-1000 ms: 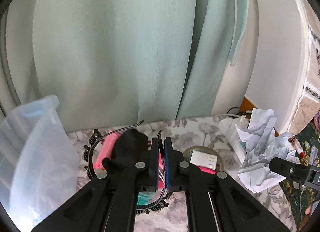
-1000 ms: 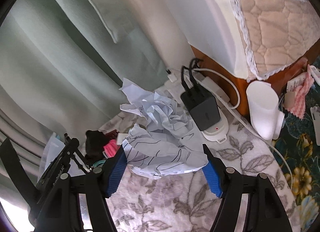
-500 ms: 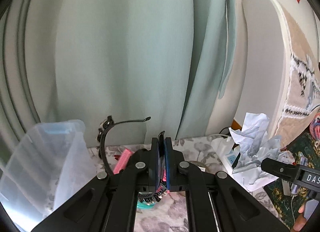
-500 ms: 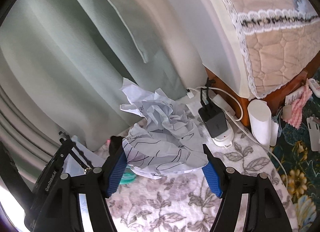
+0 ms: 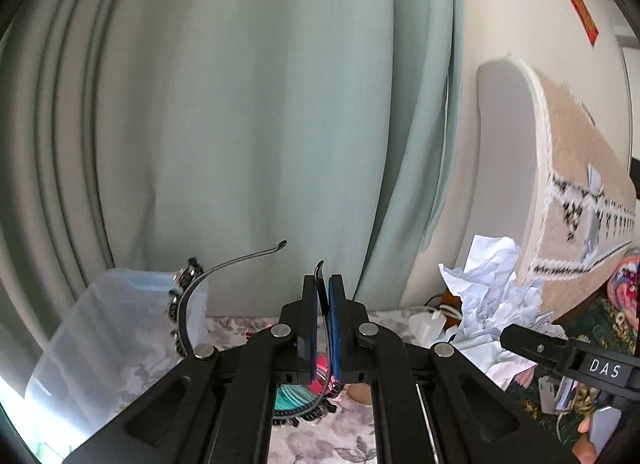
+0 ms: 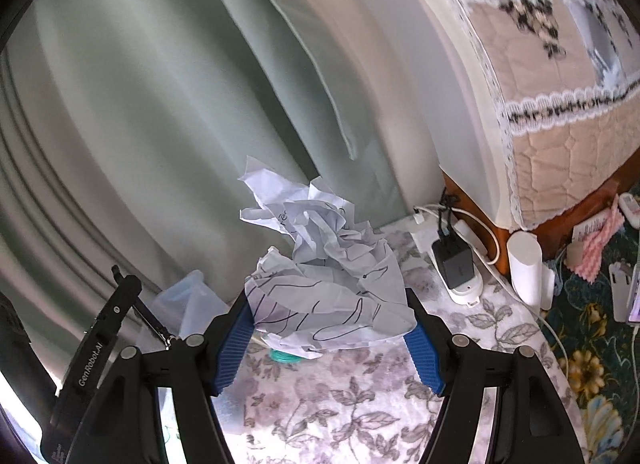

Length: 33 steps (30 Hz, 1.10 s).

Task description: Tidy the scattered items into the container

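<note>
Just now, raised both loads off the floral mat (image 6: 360,404). Held the left gripper (image 5: 323,284) with jaws pinched shut on one end of the black headband (image 5: 224,264), lifted clear of the pile of a second earlier, with its arc swung out to the left and its beaded edge in front of the container's rim. Kept the right gripper (image 6: 328,304) with jaws spread wide yet pressed against both flanks of the crumpled paper (image 6: 320,260), carried well above the mat instead of low over it. Meant, by judgement, two scattered items in the air and ready for transfer.

Left below on the mat a teal coil (image 5: 288,400) and something pink (image 5: 320,370), both outside the container.

Farther left, found the translucent container (image 5: 120,316) standing on the mat against the green curtain (image 5: 240,123). Made out nothing inside through its cloudy wall, though could not see its bottom. Held headband and paper alike outside it, headband nearest its rim.
</note>
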Tool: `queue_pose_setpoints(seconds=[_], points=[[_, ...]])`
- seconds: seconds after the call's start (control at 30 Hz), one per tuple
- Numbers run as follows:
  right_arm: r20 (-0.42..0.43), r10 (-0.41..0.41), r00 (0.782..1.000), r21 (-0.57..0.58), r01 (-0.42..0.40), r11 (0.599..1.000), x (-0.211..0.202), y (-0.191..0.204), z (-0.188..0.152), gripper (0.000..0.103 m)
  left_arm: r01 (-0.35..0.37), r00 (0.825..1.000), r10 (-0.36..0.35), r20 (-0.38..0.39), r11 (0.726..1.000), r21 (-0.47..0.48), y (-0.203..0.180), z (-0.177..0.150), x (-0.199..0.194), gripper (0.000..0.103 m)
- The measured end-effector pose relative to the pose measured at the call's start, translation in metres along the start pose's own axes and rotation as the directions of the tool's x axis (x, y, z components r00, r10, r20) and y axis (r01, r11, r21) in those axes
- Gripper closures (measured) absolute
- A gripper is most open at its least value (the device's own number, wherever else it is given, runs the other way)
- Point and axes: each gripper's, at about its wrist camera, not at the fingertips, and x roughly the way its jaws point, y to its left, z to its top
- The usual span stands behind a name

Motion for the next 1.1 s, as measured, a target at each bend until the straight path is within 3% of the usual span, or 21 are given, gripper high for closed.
queue_pose_setpoints(seconds=[0.63,1.1], points=[[0.031,0.096,0.995,-0.153,-0.09,0.984,-0.047,0.075,-0.018,0.03,-0.045,0.99,0.058,0.128,0.994,-0.102,0.047,0.009,-0.079,0.098],[-0.018,0.135,0.991,-0.249,-0.135,0.959,-0.038,0.122,-0.036,0.03,-0.086,0.985,0.114,0.131,0.975,-0.203,0.096,-0.01,-0.086,0.098]])
